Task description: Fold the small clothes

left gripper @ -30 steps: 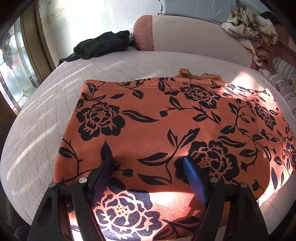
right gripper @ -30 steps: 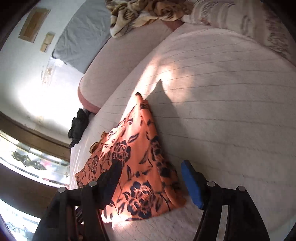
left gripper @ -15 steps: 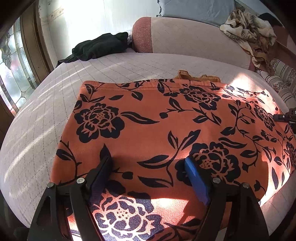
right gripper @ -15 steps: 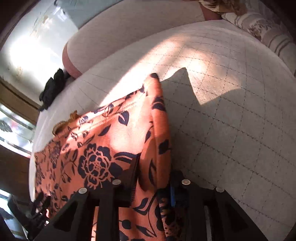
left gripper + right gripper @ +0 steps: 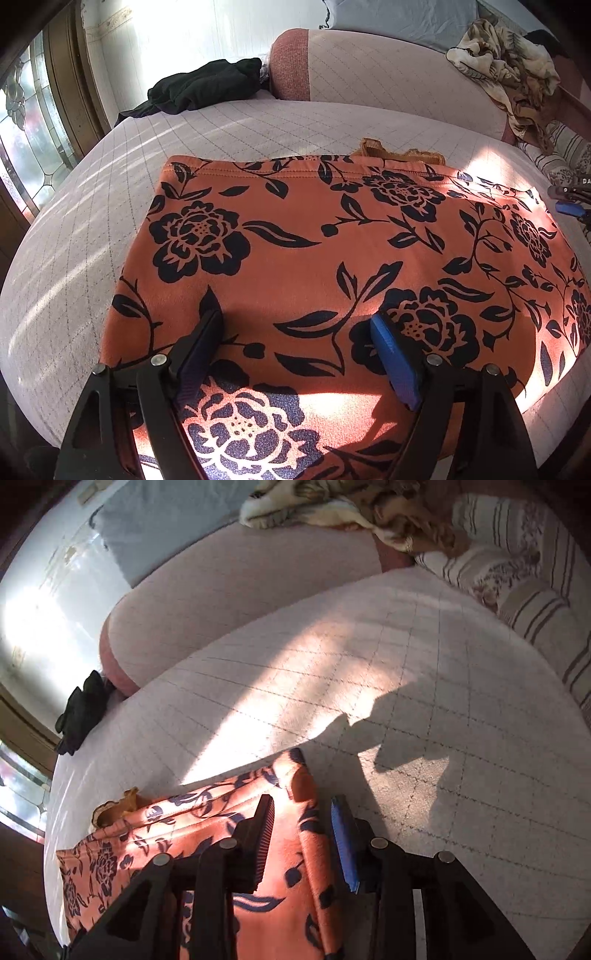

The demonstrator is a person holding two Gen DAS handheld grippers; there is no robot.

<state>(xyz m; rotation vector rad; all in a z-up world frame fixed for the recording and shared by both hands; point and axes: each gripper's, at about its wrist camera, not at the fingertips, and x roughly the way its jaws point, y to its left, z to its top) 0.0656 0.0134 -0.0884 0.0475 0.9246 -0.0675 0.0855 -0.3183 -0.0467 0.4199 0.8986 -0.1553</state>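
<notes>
An orange garment with a black flower print lies spread flat on the quilted bed. My left gripper is open, its fingers resting over the garment's near edge, holding nothing. In the right wrist view the right gripper has its jaws partly closed around a raised fold at the garment's corner; the cloth sits between the pads, and whether they pinch it is unclear. The right gripper's tip also shows in the left wrist view at the garment's far right edge.
A small tan garment peeks out behind the orange one. A black garment lies at the bed's far left. A patterned cloth heap sits on the pink bolster. Striped pillows lie at the right.
My right gripper dropped onto the garment's right corner and closed in around a fold of it, then shifted toward the corner tip. My left gripper stayed open over the near edge.
</notes>
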